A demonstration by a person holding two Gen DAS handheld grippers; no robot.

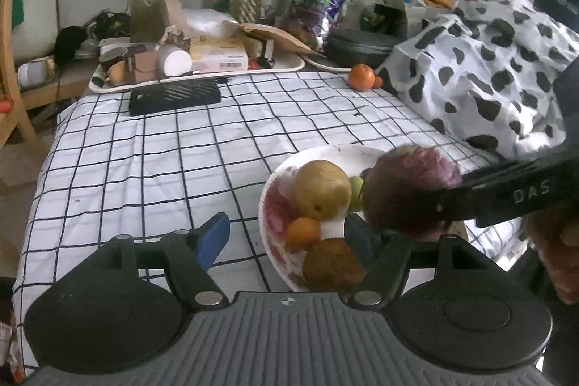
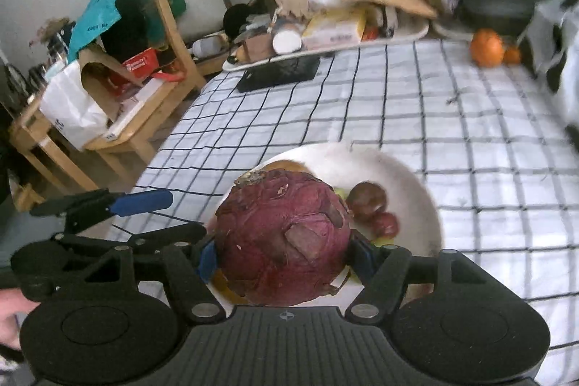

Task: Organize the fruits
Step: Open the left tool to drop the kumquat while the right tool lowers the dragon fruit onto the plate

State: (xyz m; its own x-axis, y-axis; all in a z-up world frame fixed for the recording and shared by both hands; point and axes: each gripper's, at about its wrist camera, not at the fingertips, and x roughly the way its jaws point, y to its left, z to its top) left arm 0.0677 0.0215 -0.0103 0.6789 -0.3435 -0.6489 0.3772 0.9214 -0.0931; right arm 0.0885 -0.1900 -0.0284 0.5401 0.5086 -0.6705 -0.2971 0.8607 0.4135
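Placement step, I judge: right gripper (image 2: 284,252) is clamped on the purple cabbage-like head (image 2: 282,241), held just over the plate (image 2: 409,179) of fruit on the counter. Left gripper (image 1: 289,234) hangs spread and empty beside it. Next: lower, release; two oranges (image 1: 361,77) remain far back.

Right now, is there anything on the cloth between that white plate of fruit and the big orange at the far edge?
No. In both wrist views only bare checked tablecloth lies between the plate and the orange.
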